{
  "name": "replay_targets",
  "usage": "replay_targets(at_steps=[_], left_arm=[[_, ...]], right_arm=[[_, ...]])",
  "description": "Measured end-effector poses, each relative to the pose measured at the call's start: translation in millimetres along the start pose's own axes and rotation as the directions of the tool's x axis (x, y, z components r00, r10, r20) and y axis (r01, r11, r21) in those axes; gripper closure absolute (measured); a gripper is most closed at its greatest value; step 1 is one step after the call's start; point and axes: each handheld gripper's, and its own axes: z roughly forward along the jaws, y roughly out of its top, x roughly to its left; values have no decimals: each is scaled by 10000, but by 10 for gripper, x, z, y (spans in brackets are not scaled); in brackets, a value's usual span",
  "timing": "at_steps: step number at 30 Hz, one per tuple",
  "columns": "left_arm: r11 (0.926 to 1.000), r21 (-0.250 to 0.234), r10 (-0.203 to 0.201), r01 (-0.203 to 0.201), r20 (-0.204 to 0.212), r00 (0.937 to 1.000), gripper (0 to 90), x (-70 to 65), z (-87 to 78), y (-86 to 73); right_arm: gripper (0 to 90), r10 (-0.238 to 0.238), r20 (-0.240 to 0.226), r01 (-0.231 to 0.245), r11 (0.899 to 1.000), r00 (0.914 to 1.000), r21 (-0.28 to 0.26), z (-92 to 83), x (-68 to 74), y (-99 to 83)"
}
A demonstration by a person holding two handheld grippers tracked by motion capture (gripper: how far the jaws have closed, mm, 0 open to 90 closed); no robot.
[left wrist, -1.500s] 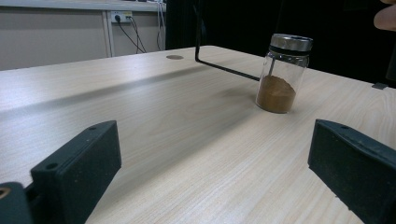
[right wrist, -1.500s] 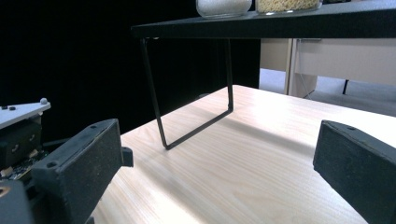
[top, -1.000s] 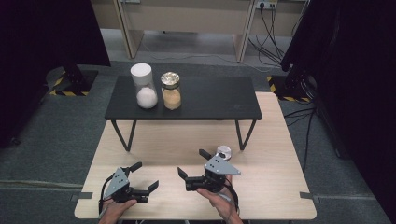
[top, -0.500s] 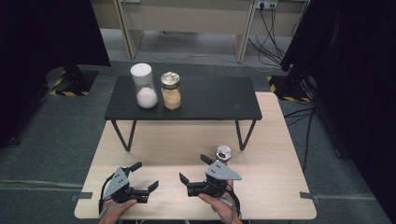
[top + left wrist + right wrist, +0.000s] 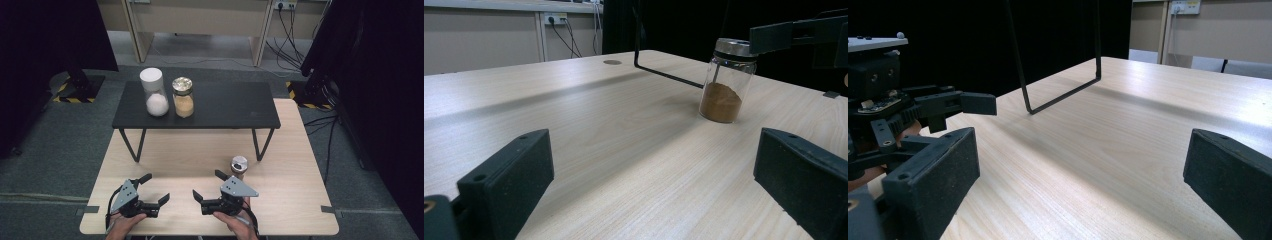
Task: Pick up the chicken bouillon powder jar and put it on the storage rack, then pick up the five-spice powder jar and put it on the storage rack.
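Your right gripper (image 5: 209,185) has drawn back toward you over the last second, jaws spread and empty, uncovering the small spice jar (image 5: 239,167) just beyond it on the worktop (image 5: 300,200). That looks like lining up for a grasp. Your left gripper (image 5: 152,189) rests released too. The near edge is close behind your hands; bare wood lies ahead, up to the black bench (image 5: 225,107).
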Motion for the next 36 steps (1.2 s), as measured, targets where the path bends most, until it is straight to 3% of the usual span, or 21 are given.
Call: replay_targets(at_steps=[36], left_arm=[[10000,2,26,-26,-15,10000,21,-3,-1,-1]], right_arm=[[18,169,357,-174,9997,9992,163,-198,-54,-165]])
